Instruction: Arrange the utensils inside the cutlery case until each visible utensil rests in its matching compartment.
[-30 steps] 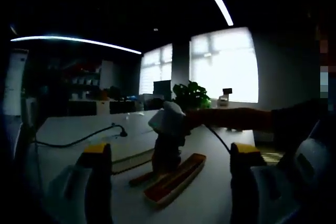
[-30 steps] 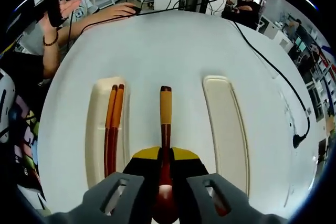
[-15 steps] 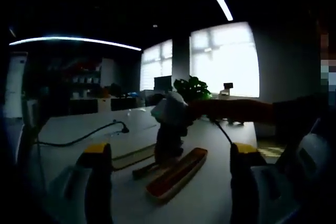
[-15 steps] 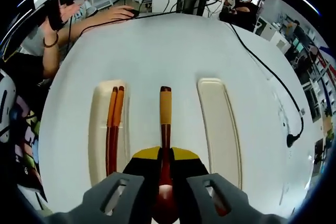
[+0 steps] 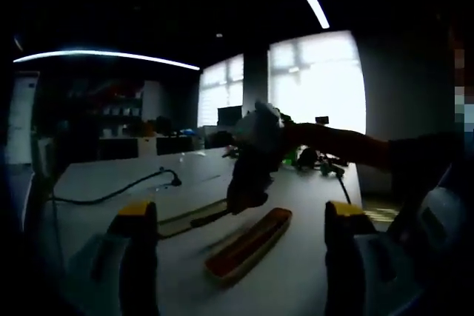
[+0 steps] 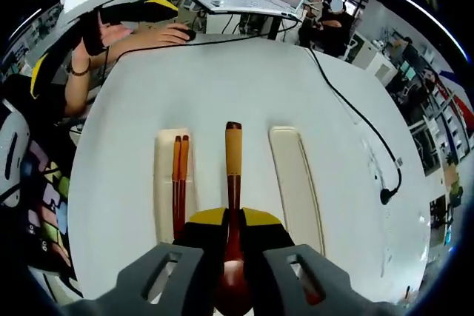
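Since 1.0 s ago the right hand-held gripper has risen: in the right gripper view the tabletop and both tray halves look smaller and farther below, while the spoon keeps the same place between the jaws. In the left gripper view that same gripper, with the spoon hanging from it, now sits higher above the tabletop.

The right hand-held gripper is clenched on the spoon near its dark red bowl, the orange-tipped handle pointing away from the camera. The spoon hangs in the air between the 2 long parts of the cutlery case, touching neither. The left hand-held gripper has its jaws spread wide apart with nothing between them, held low at the near side of the tabletop.

The step in hand looks like carrying the spoon to its compartment. The left tray already holds the chopsticks, so the empty right tray is probably the target. The next move calls for shifting the spoon sideways over that tray, lining its length up with the trough, lowering it, then letting go.

Count: 1 spoon, 1 pair of chopsticks (2 sticks lying side by side), 2 cream tray parts, 1 black cable trailing across the tabletop's right side.
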